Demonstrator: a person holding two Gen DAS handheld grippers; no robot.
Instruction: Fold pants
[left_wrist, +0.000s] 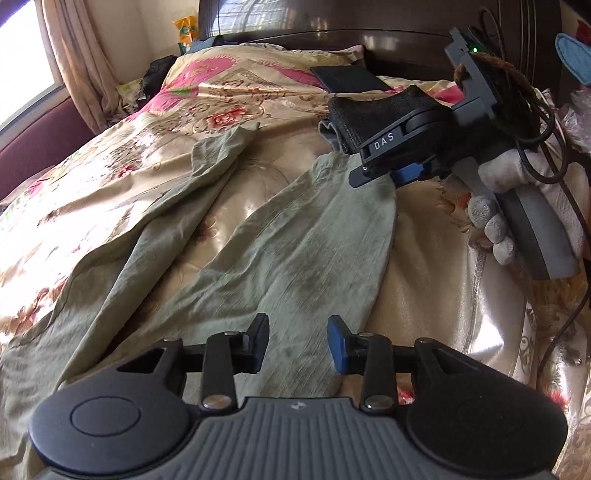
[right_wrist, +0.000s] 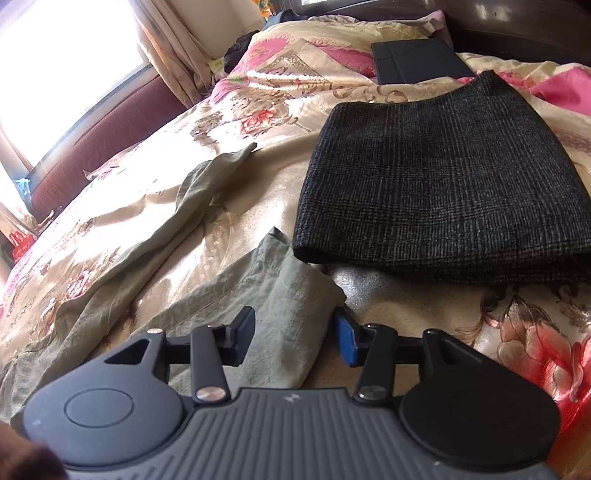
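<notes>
Floral bedspread on a bed is seen carrying the green pants, spread flat with legs splayed apart; no fold is made yet. Left tool is released above one leg. Right tool is unclenched at that leg's hem. Dark folded garment lies beside.

Two handheld grippers angled downward, jaws parted

The left gripper tilts down with a clear gap between its blue-padded fingers. The right gripper, gripped by a white-gloved hand, points down too, its jaws likewise apart and clamping nothing.
</notes>
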